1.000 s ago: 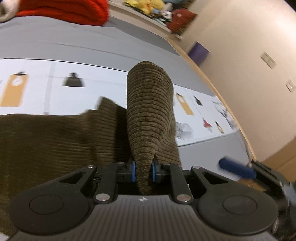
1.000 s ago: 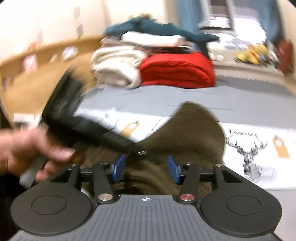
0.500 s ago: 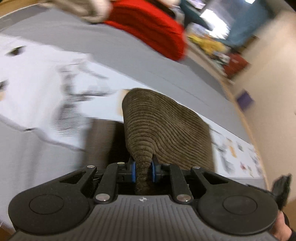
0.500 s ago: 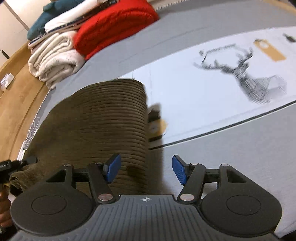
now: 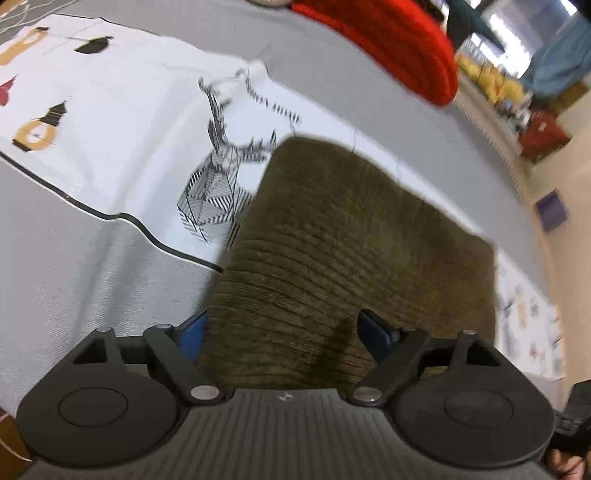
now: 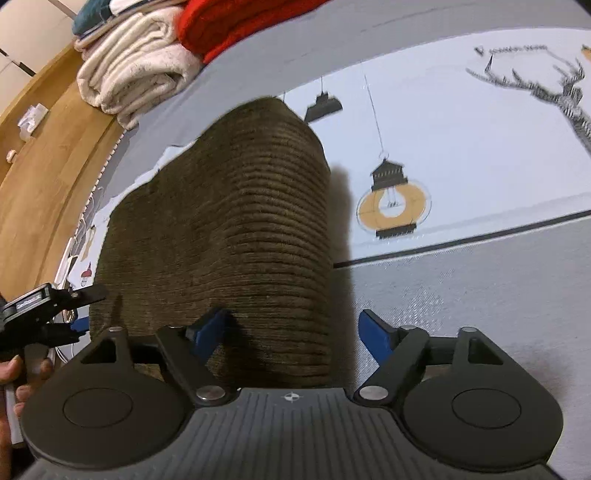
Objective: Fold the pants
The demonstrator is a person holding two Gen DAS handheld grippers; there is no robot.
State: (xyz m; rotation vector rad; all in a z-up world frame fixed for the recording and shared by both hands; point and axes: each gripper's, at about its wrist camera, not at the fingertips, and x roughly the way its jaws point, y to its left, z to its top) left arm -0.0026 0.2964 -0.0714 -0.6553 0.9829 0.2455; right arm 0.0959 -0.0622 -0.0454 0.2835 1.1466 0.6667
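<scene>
Big change from a second ago: both grippers have let go. The left gripper (image 5: 284, 332) was clamped tight on a bunched ridge of the brown corduroy pants (image 5: 354, 251), and now its jaws are opening, spread wide with the cloth lying loose between them, pads not pressing on it. Same story with the right gripper (image 6: 291, 332): it was only partly apart before, and it's opening too, with the near right edge of the pants (image 6: 236, 229) sitting between its blue pads (image 6: 373, 338) but free of them.

The pants are down flat now as a folded brown block on the bed (image 5: 74, 280), lying partly on the grey sheet and partly over the white printed cover (image 5: 122, 122) with the deer drawing (image 5: 218, 192) and the lamp pictures (image 6: 393, 201). Earlier the cloth was lifted in a hump.

Far side of the bed there's a red blanket (image 6: 236, 22) and a rolled cream blanket (image 6: 136, 74) just left of it. In the right wrist view, the person's hand (image 6: 22, 373) holding the other gripper shows at the near left edge.
</scene>
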